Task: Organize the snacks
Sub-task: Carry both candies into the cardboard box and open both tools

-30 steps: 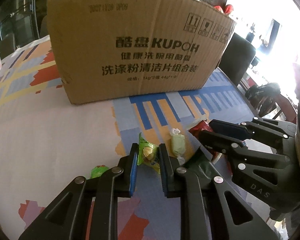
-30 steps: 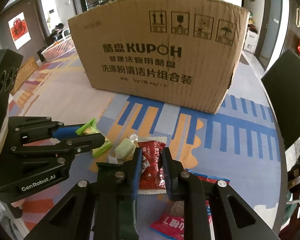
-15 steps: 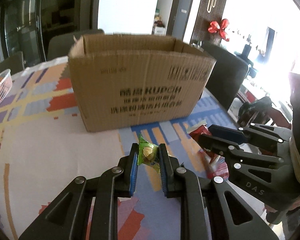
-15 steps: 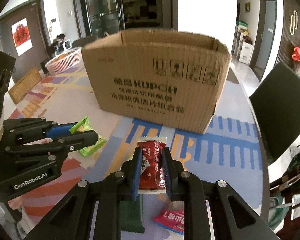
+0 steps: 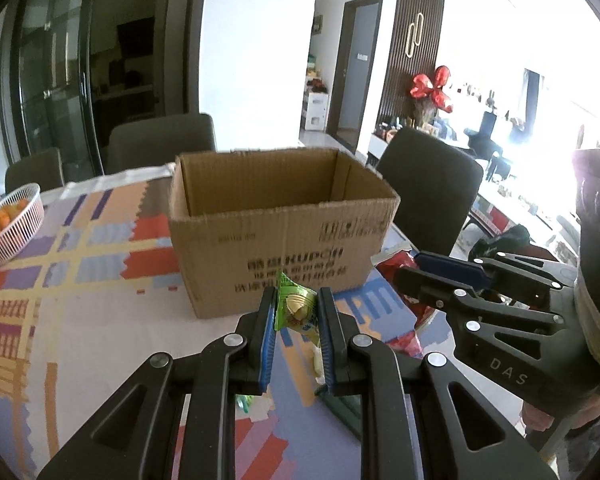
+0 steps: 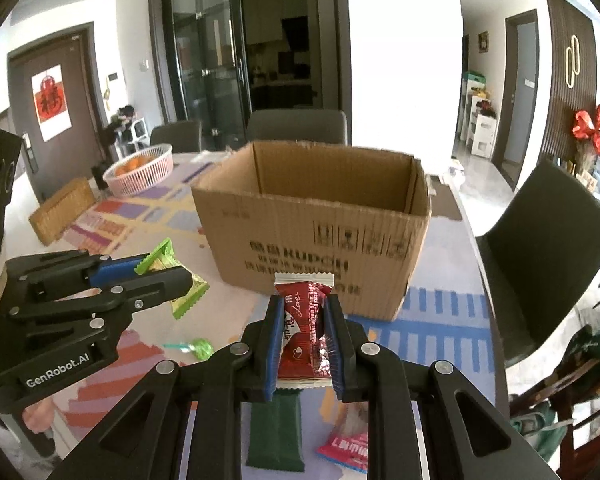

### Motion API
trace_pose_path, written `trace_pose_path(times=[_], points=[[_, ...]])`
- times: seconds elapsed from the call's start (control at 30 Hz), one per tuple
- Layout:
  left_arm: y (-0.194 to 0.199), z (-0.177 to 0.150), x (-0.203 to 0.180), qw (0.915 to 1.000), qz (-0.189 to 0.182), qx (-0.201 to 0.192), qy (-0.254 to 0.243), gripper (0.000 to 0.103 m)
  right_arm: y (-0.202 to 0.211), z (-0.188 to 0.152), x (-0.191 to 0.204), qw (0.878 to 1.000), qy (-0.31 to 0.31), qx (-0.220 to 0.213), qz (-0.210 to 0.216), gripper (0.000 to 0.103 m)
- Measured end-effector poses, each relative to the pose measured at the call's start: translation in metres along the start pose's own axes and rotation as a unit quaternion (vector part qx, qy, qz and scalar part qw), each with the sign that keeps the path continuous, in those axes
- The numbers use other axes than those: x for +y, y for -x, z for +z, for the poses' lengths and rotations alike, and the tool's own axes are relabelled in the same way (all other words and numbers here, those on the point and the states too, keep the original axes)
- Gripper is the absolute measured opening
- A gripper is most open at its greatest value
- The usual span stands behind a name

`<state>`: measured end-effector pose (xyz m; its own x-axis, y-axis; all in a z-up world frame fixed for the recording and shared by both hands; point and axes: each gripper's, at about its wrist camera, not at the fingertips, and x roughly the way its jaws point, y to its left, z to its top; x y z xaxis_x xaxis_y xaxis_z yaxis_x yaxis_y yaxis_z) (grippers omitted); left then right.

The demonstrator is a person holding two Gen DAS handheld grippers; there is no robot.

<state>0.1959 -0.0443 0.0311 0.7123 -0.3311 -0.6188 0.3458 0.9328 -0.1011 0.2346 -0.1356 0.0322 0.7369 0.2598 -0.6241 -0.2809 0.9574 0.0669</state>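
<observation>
The left claw (image 5: 296, 312) clamps a green snack (image 5: 294, 308) and the right claw (image 6: 305, 326) a red snack (image 6: 304, 320), both short of the open cardboard box (image 6: 320, 236); several packets (image 6: 276, 436) lie unsorted on the desk (image 5: 80, 320).

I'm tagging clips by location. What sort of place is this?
Likely a home dining room: upholstered chairs around a table with a patterned tablecloth, a basket of oranges, and a cardboard box for snacks.
</observation>
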Motion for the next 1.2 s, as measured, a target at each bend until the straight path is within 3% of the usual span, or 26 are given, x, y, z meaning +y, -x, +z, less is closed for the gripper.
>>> trace_pose_path(times=[0.53,0.87,1.2], points=[[0.003,0.066,0.009,0.9985,0.03,-0.042,-0.021,0.02,0.014,0.061,-0.009,0.999,-0.009,-0.052,-0.011,0.021],[-0.029,0.098,0.028,0.9988,0.044,-0.017,-0.01,0.02,-0.013,0.099,-0.023,0.999,-0.02,-0.036,-0.019,0.021],[-0.064,0.11,0.036,0.9976,0.064,0.018,-0.02,0.02,-0.049,0.119,-0.036,0.999,-0.034,-0.01,-0.027,0.021]])
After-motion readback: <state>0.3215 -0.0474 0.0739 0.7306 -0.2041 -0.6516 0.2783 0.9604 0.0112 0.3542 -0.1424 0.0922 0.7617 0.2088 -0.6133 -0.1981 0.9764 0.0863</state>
